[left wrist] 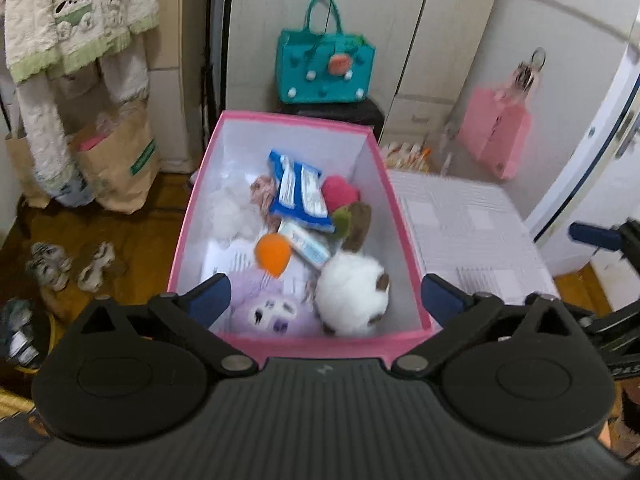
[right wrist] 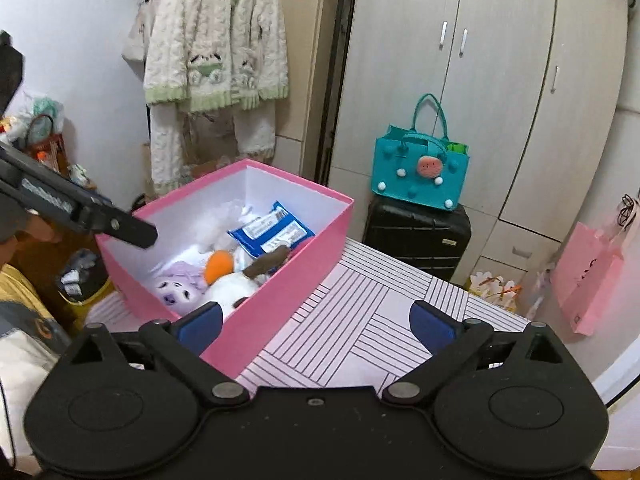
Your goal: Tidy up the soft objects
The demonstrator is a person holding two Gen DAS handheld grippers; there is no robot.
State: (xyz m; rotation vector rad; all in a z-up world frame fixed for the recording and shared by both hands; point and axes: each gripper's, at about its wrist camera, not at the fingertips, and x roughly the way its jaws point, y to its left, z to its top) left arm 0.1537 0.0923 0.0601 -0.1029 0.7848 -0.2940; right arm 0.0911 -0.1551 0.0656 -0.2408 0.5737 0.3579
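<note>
Soft toys and packets lie heaped inside the pink cardboard box with white inner walls [left wrist: 384, 184], which stands on the white table top with a striped line pattern [right wrist: 360, 320]. Among them are a round white plush with a brown patch [left wrist: 352, 296], a lilac plush with a stitched face [left wrist: 268, 312], an orange pompom [left wrist: 273, 255], a red fluffy ball [left wrist: 340, 192] and a blue-and-white plastic packet [left wrist: 298, 194]. The left gripper [left wrist: 324, 296] hangs directly over the near end of the box, pointing down into it, its blue-padded jaws spread wide with nothing between them. The right gripper [right wrist: 316, 326] is likewise spread and empty, but it looks at the bare table beside the box, whose near corner sits at its left finger. The box's long axis runs away from the left gripper, so the toys lie straight ahead of and below it; the left hand is the nearer one for any reach inside. No loose soft object shows on the table, so the sorting seems nearly or wholly done.
</note>
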